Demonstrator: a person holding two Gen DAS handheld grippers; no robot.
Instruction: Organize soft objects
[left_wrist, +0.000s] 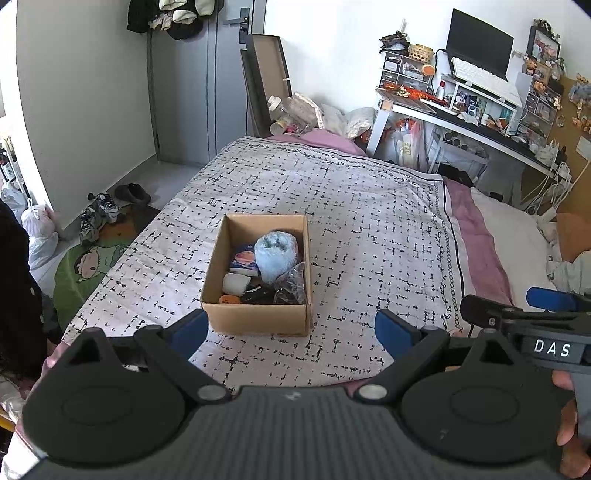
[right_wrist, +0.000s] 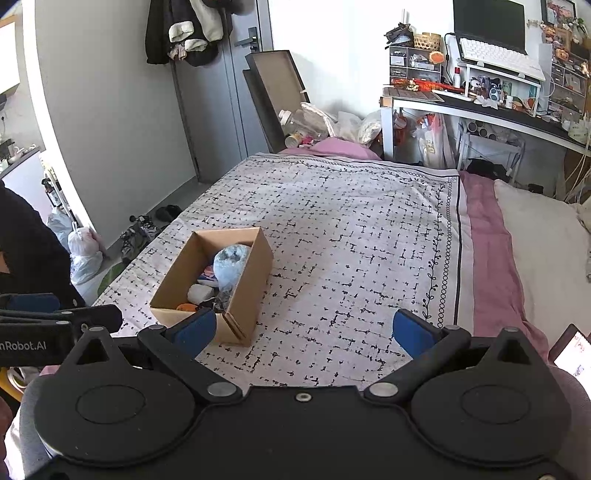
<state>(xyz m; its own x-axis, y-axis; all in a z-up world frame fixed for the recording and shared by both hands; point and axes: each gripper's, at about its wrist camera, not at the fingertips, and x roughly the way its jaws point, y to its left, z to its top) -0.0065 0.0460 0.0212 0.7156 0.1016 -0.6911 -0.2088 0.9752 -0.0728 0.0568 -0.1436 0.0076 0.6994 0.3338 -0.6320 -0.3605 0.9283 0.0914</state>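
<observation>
I see a bed with a black-and-white spotted blanket (left_wrist: 351, 206). A dark screen (left_wrist: 478, 44) and a white keyboard (left_wrist: 480, 75) sit up on the bench (left_wrist: 491, 133), and shoes (left_wrist: 98, 214) lie on the floor by the door (left_wrist: 207, 81).

Counts: 1 cardboard box (left_wrist: 258, 317) on 1 bed (left_wrist: 369, 221). In the box: 1 light blue fluffy bundle (left_wrist: 275, 254), 1 white roll (left_wrist: 235, 283), 1 small orange piece (left_wrist: 229, 300), 1 printed packet (left_wrist: 244, 260), 1 clear plastic bag (left_wrist: 293, 284), 1 dark item (left_wrist: 258, 295). 2 grippers: left gripper (left_wrist: 290, 330), right gripper (right_wrist: 304, 328). 1 monitor (left_wrist: 480, 44), 1 white keyboard (left_wrist: 484, 77).
</observation>
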